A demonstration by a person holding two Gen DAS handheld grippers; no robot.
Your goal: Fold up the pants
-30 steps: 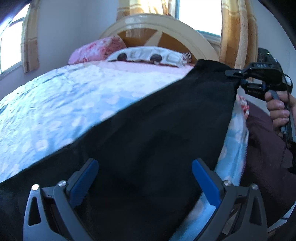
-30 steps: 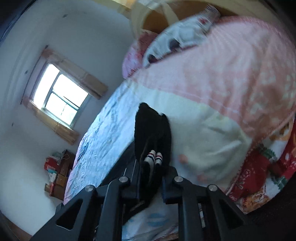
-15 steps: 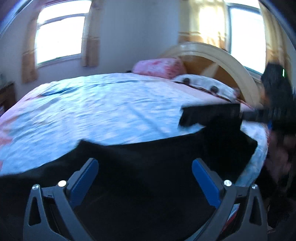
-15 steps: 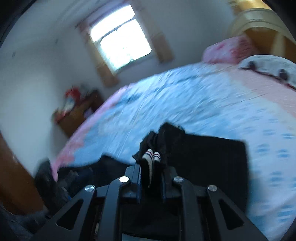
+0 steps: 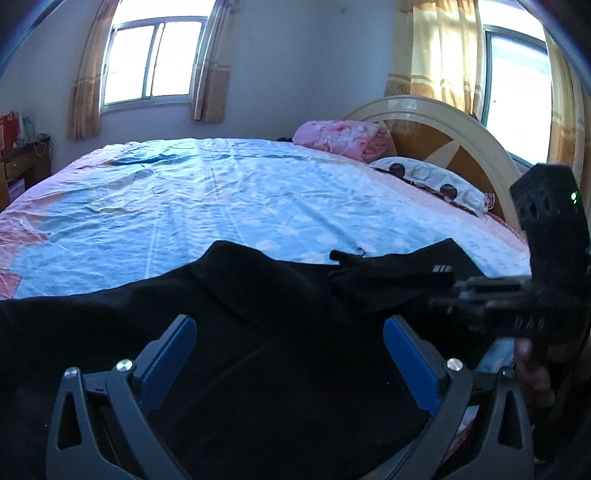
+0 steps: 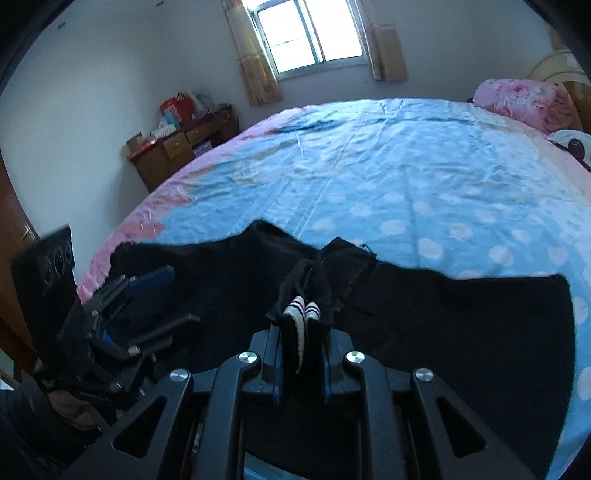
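Left wrist view, nearest first: the left hand-held gripper [image 5: 290,363] stands with its blue pads [image 5: 168,360] spread wide and nothing pinched between them; black pants [image 5: 258,332] lie spread beneath and beyond the jaws, across the near edge of the bed [image 5: 240,199]; to the right, the right hand-held gripper [image 5: 447,291] reaches in sideways, a bunched fold of the pants with a small white-striped tag caught at its tip; a person's hand [image 5: 532,369] shows under that device, partly in shadow; farther off, the blue dotted sheet runs to a pink pillow [image 5: 341,138] and a patterned pillow [image 5: 432,177] against a curved wooden headboard [image 5: 461,133]; two curtained windows [image 5: 153,61] sit in the far wall.

Right wrist view, near to far: the right hand-held gripper [image 6: 301,332] has its jaws drawn close on a thick gather of the pants [image 6: 461,332], the white striped tag [image 6: 301,310] standing up between them; the cloth rises in a crumpled peak just past the fingertips, while the remainder lies flat over the sheet to either side; at the left, the left hand-held gripper [image 6: 147,291] hangs over the pants with its jaws apart, a hand [image 6: 70,406] below it; beyond the bed [image 6: 388,166], a wooden cabinet [image 6: 181,147] piled with boxes stands by the wall under a window [image 6: 308,31].
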